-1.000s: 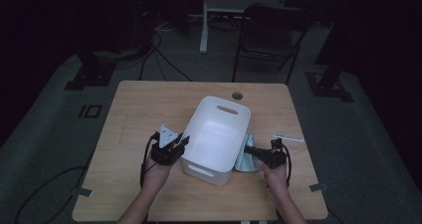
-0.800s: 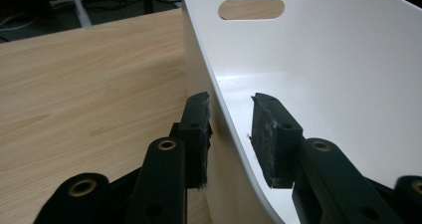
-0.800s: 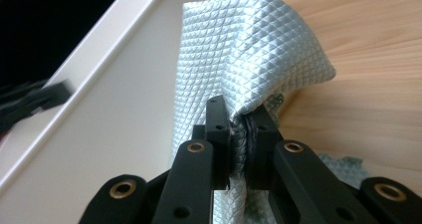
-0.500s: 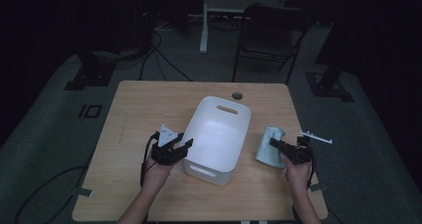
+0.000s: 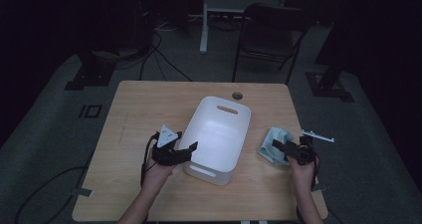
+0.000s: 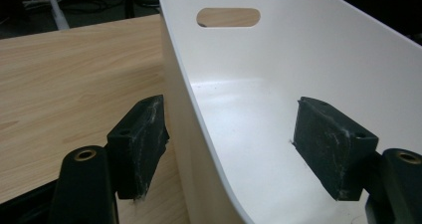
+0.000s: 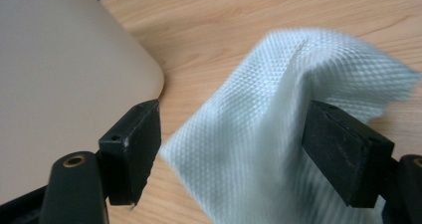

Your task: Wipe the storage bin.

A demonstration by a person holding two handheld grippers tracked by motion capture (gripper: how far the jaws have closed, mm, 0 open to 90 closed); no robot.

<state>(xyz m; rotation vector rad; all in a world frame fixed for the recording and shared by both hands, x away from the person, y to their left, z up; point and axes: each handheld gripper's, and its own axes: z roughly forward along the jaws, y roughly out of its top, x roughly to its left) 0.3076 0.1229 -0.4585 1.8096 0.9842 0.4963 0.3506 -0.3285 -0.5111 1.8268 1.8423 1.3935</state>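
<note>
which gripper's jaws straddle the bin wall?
The left gripper: its open jaws sit either side of the white bin wall. The right gripper stands open at the pale blue cloth.

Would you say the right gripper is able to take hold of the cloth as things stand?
Probably yes: the right gripper has just opened its jaws, and the cloth stands bunched between them on the table, with nothing in the way.

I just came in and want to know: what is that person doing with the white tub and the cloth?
A person holds a gripper in each hand at a wooden table. The left gripper straddles the wall of the white plastic tub, its jaws having just opened off it. The right gripper has just let go of the pale blue woven cloth, which sits on the table beside the tub.
</note>
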